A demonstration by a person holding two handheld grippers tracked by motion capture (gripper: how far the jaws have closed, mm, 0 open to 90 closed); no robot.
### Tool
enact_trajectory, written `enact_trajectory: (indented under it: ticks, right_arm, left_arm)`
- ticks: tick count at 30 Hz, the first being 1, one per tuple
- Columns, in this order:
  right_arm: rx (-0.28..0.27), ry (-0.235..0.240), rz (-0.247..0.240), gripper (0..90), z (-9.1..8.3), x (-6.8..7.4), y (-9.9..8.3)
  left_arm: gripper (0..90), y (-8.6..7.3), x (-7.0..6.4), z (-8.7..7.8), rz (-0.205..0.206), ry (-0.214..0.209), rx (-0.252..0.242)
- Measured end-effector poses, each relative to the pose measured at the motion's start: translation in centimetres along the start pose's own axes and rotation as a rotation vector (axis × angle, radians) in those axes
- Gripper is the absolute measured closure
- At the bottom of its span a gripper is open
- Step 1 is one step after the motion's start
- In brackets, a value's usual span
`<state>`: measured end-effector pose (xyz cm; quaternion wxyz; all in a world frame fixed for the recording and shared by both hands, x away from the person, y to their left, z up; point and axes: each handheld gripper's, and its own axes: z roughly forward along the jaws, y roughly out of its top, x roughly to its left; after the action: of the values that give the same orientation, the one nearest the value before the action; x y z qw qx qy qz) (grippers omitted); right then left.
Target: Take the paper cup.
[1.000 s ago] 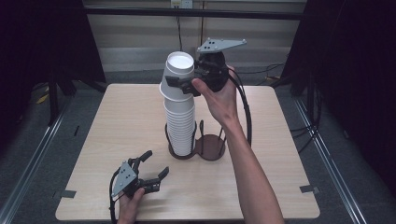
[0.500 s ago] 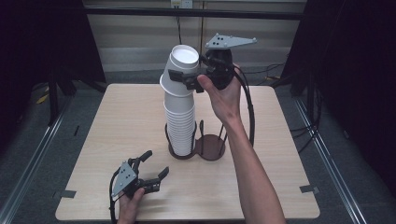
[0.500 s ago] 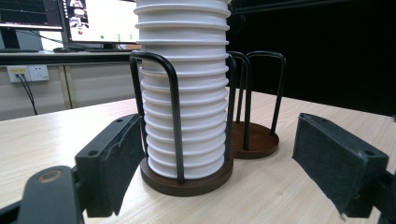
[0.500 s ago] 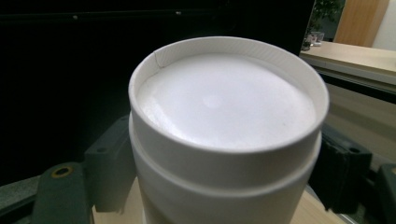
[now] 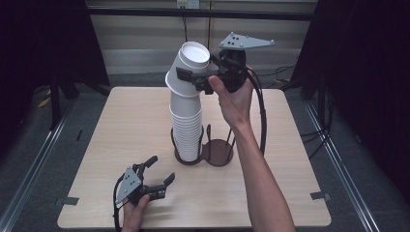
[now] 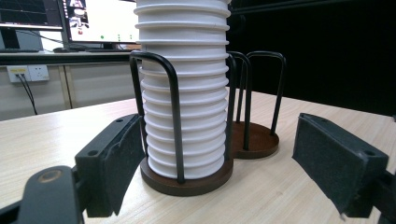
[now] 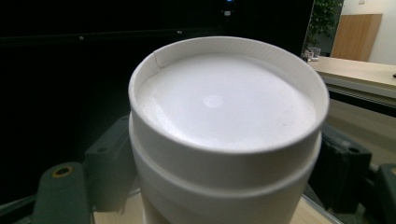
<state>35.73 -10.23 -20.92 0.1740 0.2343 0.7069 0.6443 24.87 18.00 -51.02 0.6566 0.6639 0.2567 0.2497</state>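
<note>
High above the table (image 5: 121,125), the top cup (image 5: 189,67) of the tall stack of white paper cups (image 5: 186,130) is clamped between the jaws of the right gripper (image 5: 203,79), upside down, its base facing up and away, and tilted off the column's axis toward the gripper side. In the right gripper view the cup's recessed white bottom (image 7: 224,100) is seen close, with a black padded jaw pressed against each side of the wall just below the rim. The stack itself is seated in the left bay of a dark double cup holder (image 5: 217,152), caged by thin black wire loops (image 6: 173,112); the round wooden base of the right bay (image 6: 254,140) stands bare. The left gripper (image 5: 152,181) is held low near the table's front edge, jaws spread wide and nothing between them, its pads (image 6: 123,158) framing the foot of the stack from a little way off. The step in hand is judged to be the peeling of one cup from the nest. It would be done best by a straight pull along the cup's own tilted axis, with a slight rock to break the grip of the cup beneath, so that only one comes away. The squeeze should be kept light, since a thin paper wall dents easily. If the column begins to lean or lift, it could be steadied low down by the left gripper.
</note>
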Motion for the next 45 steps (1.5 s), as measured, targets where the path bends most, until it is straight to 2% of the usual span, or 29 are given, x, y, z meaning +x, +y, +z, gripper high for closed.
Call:
enact_trajectory:
  ticks: [6, 14, 23, 30, 45]
  right_arm:
    - [-0.017, 0.000, -0.003, 20.2, -0.7, 0.4, 0.3]
    - [-0.036, -0.017, 0.014, 20.3, -1.7, 0.3, 0.1]
    - [-0.076, -0.032, 0.033, 20.4, -4.0, -0.1, -0.1]
    - [-0.065, -0.047, 0.031, 20.4, -5.4, -0.2, -0.3]
    - [-0.018, -0.053, 0.025, 20.4, -7.7, 0.3, -2.7]
  left_arm:
    - [16.0, 0.0, 0.0, 0.0, 0.000, 0.000, 0.000]
    - [16.0, 0.0, 0.0, 0.0, -0.001, 0.001, 0.000]
    - [16.0, 0.0, 0.0, 0.0, -0.001, -0.002, 0.001]
    - [15.9, 0.0, 0.0, 0.0, 0.004, -0.001, 0.006]
    - [15.9, 0.0, -0.1, 0.1, 0.005, 0.000, 0.009]
